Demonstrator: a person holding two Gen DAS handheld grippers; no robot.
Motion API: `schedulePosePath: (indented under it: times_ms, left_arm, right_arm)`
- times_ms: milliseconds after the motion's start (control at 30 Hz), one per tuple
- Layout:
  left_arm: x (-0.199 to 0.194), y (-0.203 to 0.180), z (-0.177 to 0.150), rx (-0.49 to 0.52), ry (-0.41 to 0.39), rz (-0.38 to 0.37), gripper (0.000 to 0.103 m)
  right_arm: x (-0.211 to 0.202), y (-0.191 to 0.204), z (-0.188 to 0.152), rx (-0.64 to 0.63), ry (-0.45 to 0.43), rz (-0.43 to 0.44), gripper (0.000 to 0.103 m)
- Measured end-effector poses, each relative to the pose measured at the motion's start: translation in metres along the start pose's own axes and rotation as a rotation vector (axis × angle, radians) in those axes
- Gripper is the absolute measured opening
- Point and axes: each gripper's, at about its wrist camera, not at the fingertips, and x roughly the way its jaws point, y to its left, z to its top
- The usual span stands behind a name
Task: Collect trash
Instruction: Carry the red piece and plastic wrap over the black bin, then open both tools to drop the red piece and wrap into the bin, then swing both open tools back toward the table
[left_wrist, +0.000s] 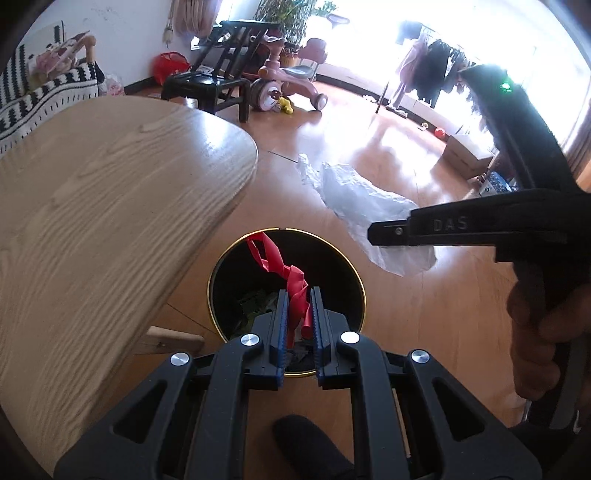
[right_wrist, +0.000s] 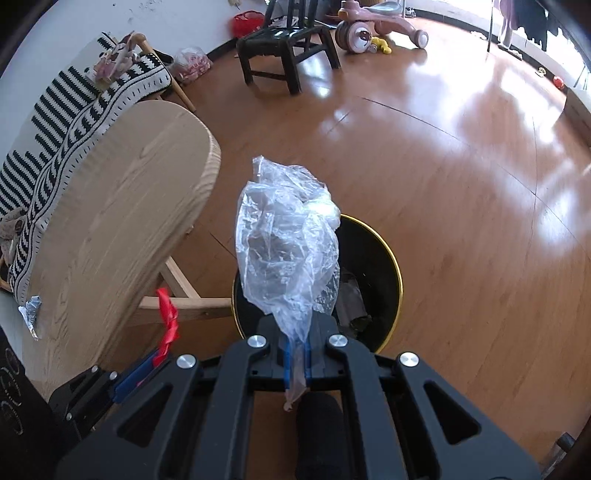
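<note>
My left gripper is shut on a twisted red plastic bag, which hangs over the open black bin with a gold rim. Leafy scraps lie inside the bin. In the left wrist view my right gripper reaches in from the right, trailing a crumpled clear plastic bag. In the right wrist view the right gripper is shut on the neck of that clear bag, above the near side of the bin. The left gripper shows at lower left with the red bag.
A round-edged wooden table stands close on the left of the bin, with a foil scrap at its edge. A black chair, a pink tricycle and a striped sofa cover stand farther back. A hand grips the right tool.
</note>
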Motion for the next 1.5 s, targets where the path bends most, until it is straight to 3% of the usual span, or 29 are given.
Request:
schedulePosePath:
  times_ms: [500, 533, 600, 633, 667, 700, 733, 1000, 1200, 1367, 1500]
  left_arm:
    - [0.031, 0.001, 0.003, -0.045, 0.027, -0.016, 0.013]
    - [0.030, 0.000, 0.003, -0.048, 0.029, -0.019, 0.016]
    - [0.029, 0.002, 0.001, -0.054, 0.028, -0.023, 0.042]
    - [0.028, 0.001, 0.001, -0.059, 0.014, -0.020, 0.064]
    - [0.025, 0.000, -0.001, -0.061, 0.000, -0.019, 0.070]
    - [0.024, -0.001, -0.001, -0.061, -0.008, -0.018, 0.070]
    - [0.024, -0.002, -0.002, -0.062, -0.004, -0.018, 0.071]
    - [0.013, -0.003, -0.002, -0.064, -0.004, -0.007, 0.080]
    - [-0.028, 0.007, -0.003, -0.063, -0.036, 0.045, 0.089]
    - [-0.090, 0.047, -0.013, -0.107, -0.073, 0.187, 0.092]
    - [-0.150, 0.101, -0.035, -0.168, -0.102, 0.354, 0.092]
  right_arm:
    - [0.008, -0.008, 0.005, 0.027, 0.013, -0.016, 0.006]
    - [0.008, -0.009, 0.004, 0.037, 0.010, -0.023, 0.006]
    - [0.008, -0.012, 0.004, 0.051, 0.008, -0.013, 0.010]
    - [0.008, -0.013, 0.004, 0.054, 0.010, -0.012, 0.028]
    - [0.008, -0.013, 0.002, 0.057, 0.008, -0.010, 0.046]
    - [0.006, -0.013, 0.002, 0.060, -0.005, -0.009, 0.079]
    - [0.002, -0.013, 0.002, 0.061, -0.026, -0.013, 0.083]
    - [-0.007, 0.002, 0.007, 0.037, -0.060, 0.018, 0.083]
    - [-0.029, 0.029, 0.010, -0.010, -0.156, 0.036, 0.083]
    - [-0.043, 0.086, 0.007, -0.123, -0.209, 0.106, 0.084]
    - [-0.047, 0.145, -0.003, -0.237, -0.218, 0.157, 0.084]
